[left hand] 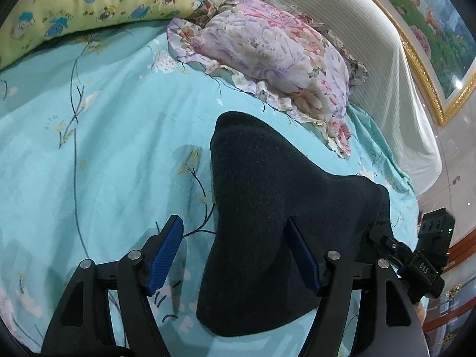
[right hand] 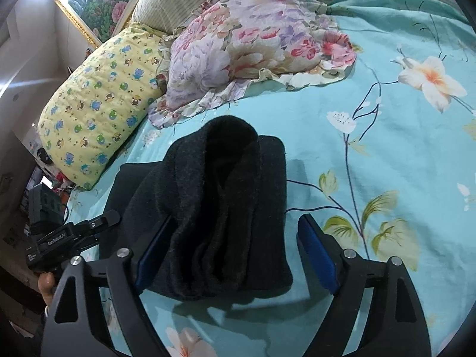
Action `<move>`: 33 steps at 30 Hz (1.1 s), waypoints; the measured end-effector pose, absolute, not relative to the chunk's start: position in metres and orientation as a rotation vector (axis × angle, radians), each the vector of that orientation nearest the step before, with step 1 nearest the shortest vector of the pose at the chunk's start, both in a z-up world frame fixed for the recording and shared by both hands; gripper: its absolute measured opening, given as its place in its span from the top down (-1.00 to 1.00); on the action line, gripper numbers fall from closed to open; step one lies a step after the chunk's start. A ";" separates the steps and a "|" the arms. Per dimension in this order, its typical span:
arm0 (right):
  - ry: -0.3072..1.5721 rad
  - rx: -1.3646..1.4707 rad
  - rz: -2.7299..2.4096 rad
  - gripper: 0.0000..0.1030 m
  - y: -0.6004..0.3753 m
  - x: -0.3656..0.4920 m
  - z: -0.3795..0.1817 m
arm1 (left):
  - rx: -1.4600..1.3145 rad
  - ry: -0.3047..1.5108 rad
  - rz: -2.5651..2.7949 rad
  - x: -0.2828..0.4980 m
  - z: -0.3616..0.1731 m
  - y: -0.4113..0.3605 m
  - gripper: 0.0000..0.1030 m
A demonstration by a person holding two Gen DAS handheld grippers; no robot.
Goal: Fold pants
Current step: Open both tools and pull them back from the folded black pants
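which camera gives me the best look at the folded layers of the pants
The right wrist view. The pants lie there as a stacked bundle, with the layered folds and near edge visible between the open right gripper. The left wrist view shows only a smooth dark hump of the pants; no layers are distinguishable.

Pants: dark charcoal fleece pants [right hand: 220, 208], folded into a thick bundle on the turquoise floral bedsheet [right hand: 372, 154].
Right gripper: black two-finger gripper with blue pads [right hand: 235, 255], spread wide around the bundle's near end.
Behind: ruffled floral pillow [right hand: 253, 44]; yellow bear-print pillow [right hand: 101, 104].
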State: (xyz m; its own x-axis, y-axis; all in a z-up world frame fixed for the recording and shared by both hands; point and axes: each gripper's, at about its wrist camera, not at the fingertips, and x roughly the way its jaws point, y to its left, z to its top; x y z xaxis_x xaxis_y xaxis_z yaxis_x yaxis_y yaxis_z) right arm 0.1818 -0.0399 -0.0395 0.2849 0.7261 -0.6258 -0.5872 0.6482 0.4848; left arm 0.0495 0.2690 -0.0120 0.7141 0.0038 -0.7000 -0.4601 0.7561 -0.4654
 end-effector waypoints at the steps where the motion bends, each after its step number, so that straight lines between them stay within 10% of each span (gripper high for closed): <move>1: 0.927 0.174 0.885 -0.65 -0.041 0.181 -0.039 | -0.665 0.740 0.288 0.049 -0.010 0.267 -0.44; 33: 0.652 -0.116 0.888 -0.92 -0.039 0.099 0.002 | -0.336 0.742 0.417 0.008 0.019 0.196 -0.63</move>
State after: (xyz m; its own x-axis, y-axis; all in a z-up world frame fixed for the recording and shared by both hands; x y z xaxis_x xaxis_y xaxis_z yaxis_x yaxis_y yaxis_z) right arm 0.0989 -0.0390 0.0024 0.4525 0.6830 -0.5733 -0.7516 0.6381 0.1672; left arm 0.0078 0.1957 0.0194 0.6627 0.2448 -0.7077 -0.4773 0.8663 -0.1473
